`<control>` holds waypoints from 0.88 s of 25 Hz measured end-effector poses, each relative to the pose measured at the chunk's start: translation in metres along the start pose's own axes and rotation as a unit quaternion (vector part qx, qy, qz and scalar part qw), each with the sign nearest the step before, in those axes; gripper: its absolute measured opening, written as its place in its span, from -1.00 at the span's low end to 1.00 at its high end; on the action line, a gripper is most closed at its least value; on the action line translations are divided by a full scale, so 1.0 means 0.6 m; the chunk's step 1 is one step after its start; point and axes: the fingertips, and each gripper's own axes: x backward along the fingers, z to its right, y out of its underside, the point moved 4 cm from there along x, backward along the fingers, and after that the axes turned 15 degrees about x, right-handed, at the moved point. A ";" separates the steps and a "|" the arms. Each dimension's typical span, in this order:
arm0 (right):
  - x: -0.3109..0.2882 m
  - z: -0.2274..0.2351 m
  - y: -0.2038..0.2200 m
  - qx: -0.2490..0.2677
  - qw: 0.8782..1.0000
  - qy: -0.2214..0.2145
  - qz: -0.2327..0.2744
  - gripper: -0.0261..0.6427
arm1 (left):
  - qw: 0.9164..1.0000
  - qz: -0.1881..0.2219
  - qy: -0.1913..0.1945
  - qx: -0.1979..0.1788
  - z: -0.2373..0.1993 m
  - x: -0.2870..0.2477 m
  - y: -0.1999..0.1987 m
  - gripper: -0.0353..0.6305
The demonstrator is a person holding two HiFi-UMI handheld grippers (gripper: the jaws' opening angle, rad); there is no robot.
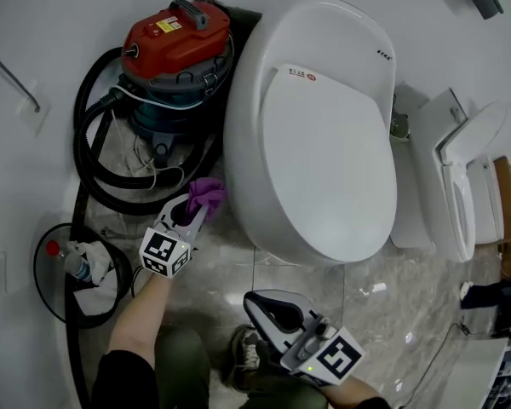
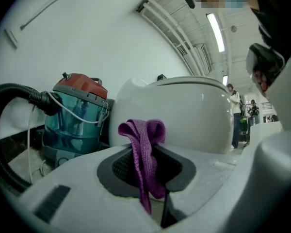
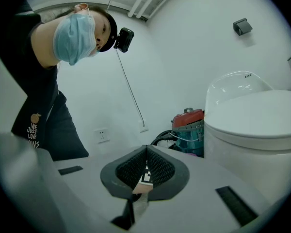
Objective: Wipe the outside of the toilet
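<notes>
Nearest the person, the right gripper (image 1: 268, 307) hangs low and back from the work. Its jaws are pressed together with nothing between them, as the right gripper view (image 3: 145, 166) shows, and the toilet rises to its right there. Ahead of it and to its left, the left gripper (image 1: 192, 213) is clamped on a purple cloth (image 1: 207, 194). In the left gripper view (image 2: 145, 165) the cloth (image 2: 143, 142) is pinched between the pads, with a folded loop standing out past the tips. Straight beyond that loop, and a little to the right, bulges the white side of the toilet (image 1: 315, 135). The cloth is very near the bowl's flank, though I cannot tell whether it touches. The toilet's long axis runs away from the person, so its left flank stretches onward beside the left gripper's line of reach. That makes the left gripper clearly the nearer one for the wipe, which I judge is about to meet this flank. Farther off, to the left of the left gripper's tips, a red-topped vacuum cleaner (image 1: 177, 54) sits tight against the toilet's rear.
</notes>
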 end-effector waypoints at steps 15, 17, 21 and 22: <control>-0.010 -0.025 -0.004 -0.014 1.000 0.026 -0.005 -0.92 | 0.993 -0.054 0.067 0.078 0.092 0.004 0.142 -0.69; -0.008 -0.020 0.002 -0.015 1.000 0.022 -0.013 -0.92 | 0.994 -0.044 0.049 0.086 0.077 -0.017 0.137 -0.69; -0.007 -0.001 0.003 -0.021 1.000 0.015 -0.009 -0.92 | 0.996 -0.029 0.021 0.081 0.038 -0.051 0.120 -0.69; -0.008 0.006 -0.001 -0.020 1.000 0.013 -0.002 -0.92 | 0.996 -0.025 0.012 0.080 0.026 -0.057 0.116 -0.69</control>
